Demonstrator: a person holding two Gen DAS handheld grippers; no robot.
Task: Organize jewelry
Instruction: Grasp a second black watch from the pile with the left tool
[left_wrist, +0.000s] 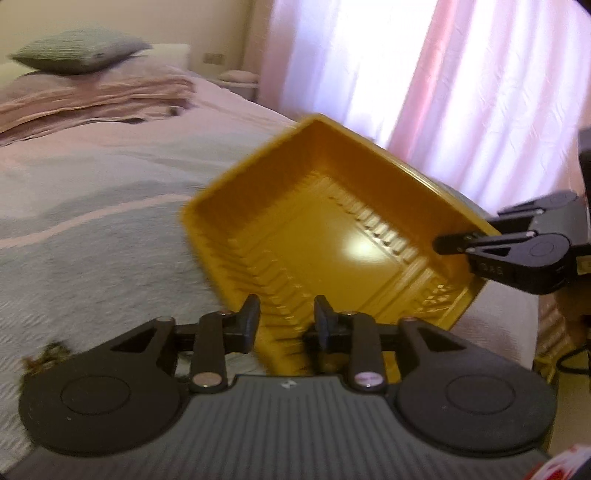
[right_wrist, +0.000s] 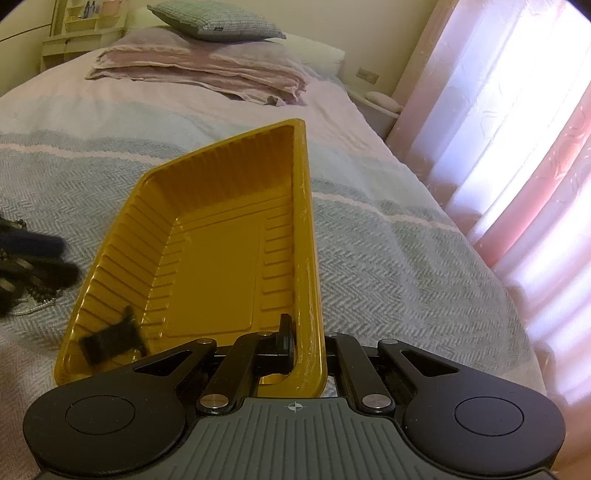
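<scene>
A bed (right_wrist: 369, 229) fills most of both views, spread with a pale herringbone-weave cover banded in grey-blue and pink. At its head lies a stack of folded pink bedding (right_wrist: 207, 70), and a grey-green cushion (right_wrist: 214, 20) rests on top of the stack. Pink curtains (right_wrist: 517, 129) hang along the bed's right side with bright light coming through them.

A golden-yellow plastic tray (right_wrist: 207, 258) with ribbed inner walls is held tilted above the cover, its inside bare in both views.

The right hand-held gripper (right_wrist: 308, 339) is clamped tight on the tray's right rim near the closest corner, one finger inside the wall and the other outside it. In the left wrist view it reaches in from the right edge (left_wrist: 461, 243) and pinches that same rim.

The left hand-held gripper (left_wrist: 286, 314) stands partly open at the tray's near edge. The tray's ribbed wall shows in the gap between its fingers, and the pads do not press on it. In the right wrist view a dark blurred finger (right_wrist: 110, 338) of it lies over the tray's near left corner.

A small heap of jewelry (right_wrist: 29, 291), dark beads and a pale pearl strand, lies on the cover left of the tray, apart from it. A brownish tangle (left_wrist: 44, 358) at the left of the left wrist view is too blurred to name.
</scene>
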